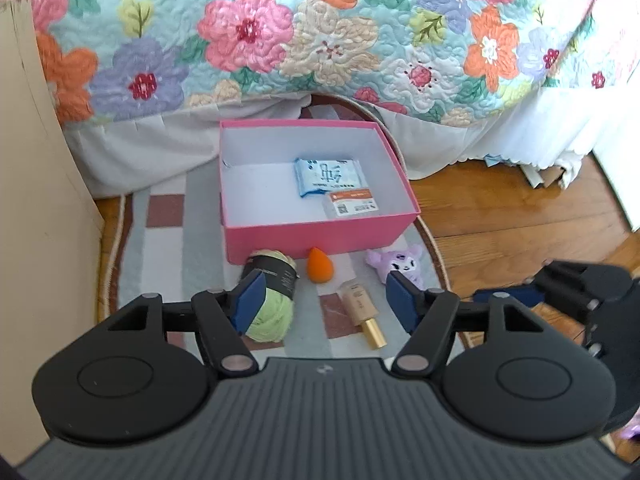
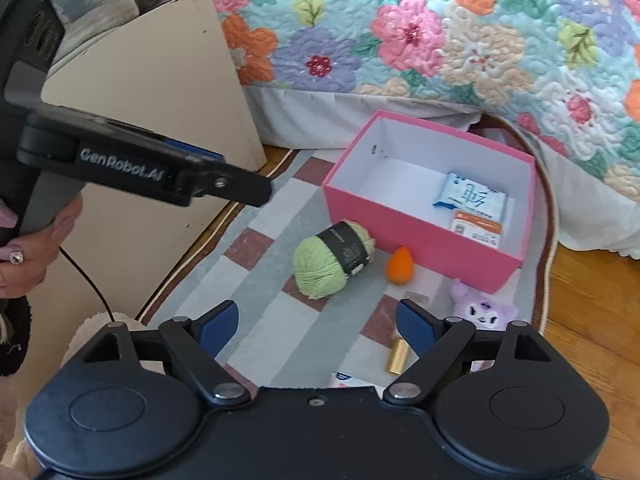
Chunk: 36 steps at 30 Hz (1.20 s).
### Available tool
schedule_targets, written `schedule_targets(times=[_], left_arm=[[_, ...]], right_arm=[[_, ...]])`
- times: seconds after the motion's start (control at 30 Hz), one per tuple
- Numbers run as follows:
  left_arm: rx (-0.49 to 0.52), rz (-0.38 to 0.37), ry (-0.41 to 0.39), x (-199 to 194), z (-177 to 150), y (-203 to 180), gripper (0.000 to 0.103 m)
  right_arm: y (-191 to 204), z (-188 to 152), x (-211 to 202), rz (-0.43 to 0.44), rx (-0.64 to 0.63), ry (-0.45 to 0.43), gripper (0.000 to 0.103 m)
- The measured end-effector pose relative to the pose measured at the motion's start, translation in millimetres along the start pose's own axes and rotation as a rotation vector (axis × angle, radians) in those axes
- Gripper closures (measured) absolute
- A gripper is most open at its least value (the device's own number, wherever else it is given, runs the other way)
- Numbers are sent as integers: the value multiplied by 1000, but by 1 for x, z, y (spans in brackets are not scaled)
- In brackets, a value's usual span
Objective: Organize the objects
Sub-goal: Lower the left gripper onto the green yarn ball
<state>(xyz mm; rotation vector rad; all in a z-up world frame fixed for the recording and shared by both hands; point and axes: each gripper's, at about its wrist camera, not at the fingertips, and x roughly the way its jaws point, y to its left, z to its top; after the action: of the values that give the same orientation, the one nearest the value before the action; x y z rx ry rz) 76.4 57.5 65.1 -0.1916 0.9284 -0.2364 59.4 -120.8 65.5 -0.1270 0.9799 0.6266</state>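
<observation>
A pink box [image 1: 312,236] stands on the rug with a blue tissue pack [image 1: 326,176] and an orange-labelled packet [image 1: 354,204] inside. In front of it lie a green yarn ball [image 1: 276,308], an orange sponge [image 1: 319,266], a purple plush toy [image 1: 396,264] and a beige tube with a gold cap [image 1: 362,312]. My left gripper [image 1: 325,280] hovers open over the yarn and tube, gripping nothing. My right gripper [image 2: 316,308] is open and empty above the rug, with the yarn ball [image 2: 328,264] ahead, the plush toy [image 2: 484,310] to its right and the pink box [image 2: 420,240] beyond.
A bed under a floral quilt [image 1: 320,40] rises behind the box. A beige cabinet side [image 1: 36,200] stands at the left. The checked oval rug [image 1: 172,248] borders wood floor [image 1: 520,216] on the right. A hand [image 2: 32,252] holds the left gripper's handle.
</observation>
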Motion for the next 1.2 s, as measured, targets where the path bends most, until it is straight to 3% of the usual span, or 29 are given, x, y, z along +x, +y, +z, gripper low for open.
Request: schedule_targets(times=[0.23, 0.37, 0.57, 0.8, 0.93, 1.03, 1.2], left_arm=[[-43, 31, -55, 32, -6, 17, 28], [34, 62, -89, 59, -8, 18, 16], [51, 32, -15, 114, -3, 22, 10], [-5, 58, 64, 161, -12, 50, 10], [-54, 29, 138, 183, -22, 73, 12], [-96, 63, 145, 193, -24, 90, 12], [-162, 15, 143, 201, -29, 111, 13]], right_arm=[[8, -19, 15, 37, -56, -95, 14], [10, -24, 37, 12, -130, -125, 14], [1, -33, 82, -71, -210, -160, 14], [-15, -35, 127, -15, -169, -164, 14], [-18, -40, 154, 1, -131, -120, 14], [-16, -46, 167, 7, -152, -101, 14], [-7, -53, 192, -110, -243, -137, 14]])
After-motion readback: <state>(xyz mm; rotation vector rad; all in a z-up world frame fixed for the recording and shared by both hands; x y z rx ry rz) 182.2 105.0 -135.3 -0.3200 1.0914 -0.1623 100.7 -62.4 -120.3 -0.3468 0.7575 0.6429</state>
